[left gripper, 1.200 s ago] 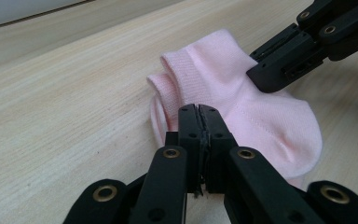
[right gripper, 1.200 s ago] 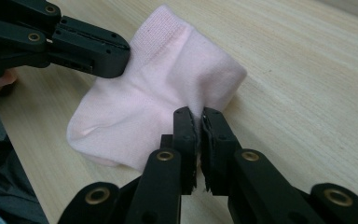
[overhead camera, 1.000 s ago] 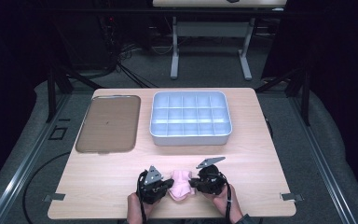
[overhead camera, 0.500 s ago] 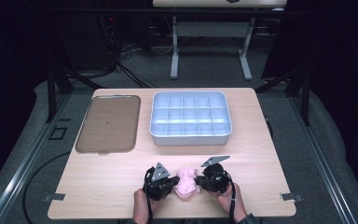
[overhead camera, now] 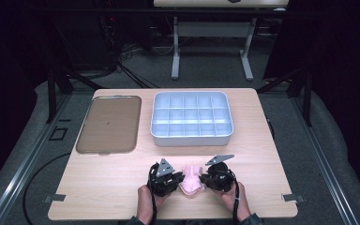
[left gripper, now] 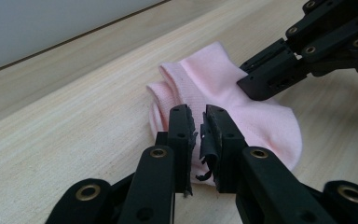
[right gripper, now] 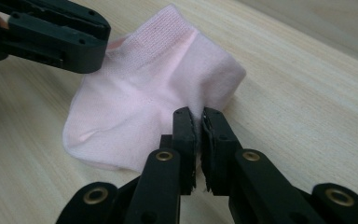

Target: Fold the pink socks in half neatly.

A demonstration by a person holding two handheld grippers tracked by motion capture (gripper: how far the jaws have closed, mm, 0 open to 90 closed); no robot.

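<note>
In the high view the person's hands enter from the bottom edge and are cut off at the wrists, and the black gripper bodies cover both ends of the pink sock (overhead camera: 191, 178), so from above how each one meets the cloth cannot be made out. The sock lies near the bench's (overhead camera: 272, 154) six o'clock edge, a soft knit, folded and bunched, with a ribbed cuff and a rounded toe. In the left gripper view the left gripper (left gripper: 198, 122) has its jaws standing a narrow slit apart with the sock's edge between them; they have just been opening, and frayed black padding hangs from one of them, so whether the pads still press the cloth is hard to tell. In the right gripper view the right gripper (right gripper: 198, 120) has its jaws pressed together on a fold at the sock's edge. The bench is pale wood grain, smooth and matt. At eleven o'clock from the sock lies a flat brown tray (overhead camera: 108, 123) with rounded corners, and at twelve o'clock a light grey box (overhead camera: 157, 131) divided into square compartments. A broad strip of bare wood separates these from the sock, with more open wood at three and nine o'clock, while the near edge lies close under the hands.
</note>
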